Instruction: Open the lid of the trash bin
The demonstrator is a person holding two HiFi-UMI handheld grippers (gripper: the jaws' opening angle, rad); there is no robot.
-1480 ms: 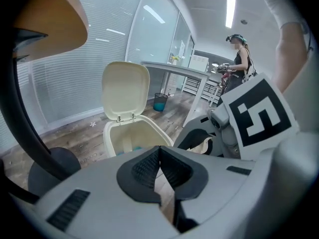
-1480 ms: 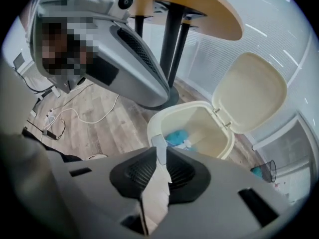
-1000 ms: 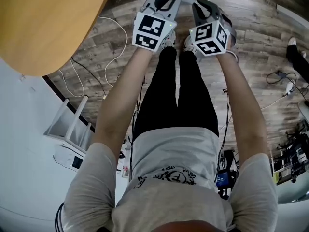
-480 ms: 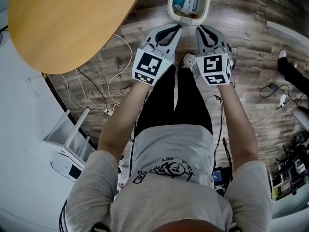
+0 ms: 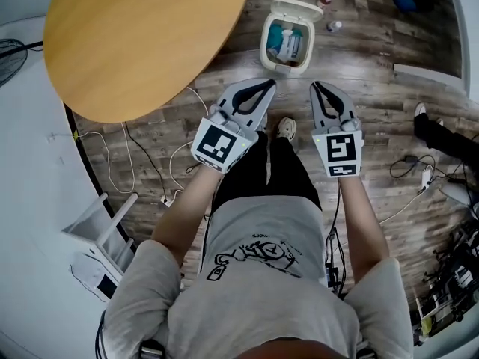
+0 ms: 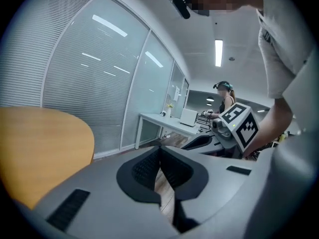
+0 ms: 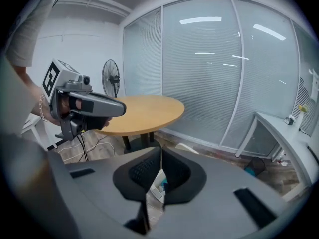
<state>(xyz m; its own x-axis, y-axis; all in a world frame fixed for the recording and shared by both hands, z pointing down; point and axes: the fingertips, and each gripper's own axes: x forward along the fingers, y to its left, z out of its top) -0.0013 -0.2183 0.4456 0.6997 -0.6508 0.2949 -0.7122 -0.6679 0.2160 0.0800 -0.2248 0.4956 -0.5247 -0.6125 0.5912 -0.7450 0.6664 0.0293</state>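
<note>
Since a second ago both grippers have drawn back toward my body, opening up the floor beside the round table (image 5: 142,43). My left gripper (image 5: 267,85) has its fingers pressed together on nothing. Ahead and well clear of it, the trash bin (image 5: 267,47) stands on the floor with its lid (image 5: 298,7) tipped up. My right gripper (image 5: 316,87) is likewise closed and empty, held alongside, I judge because the lid needs no more work.
</note>
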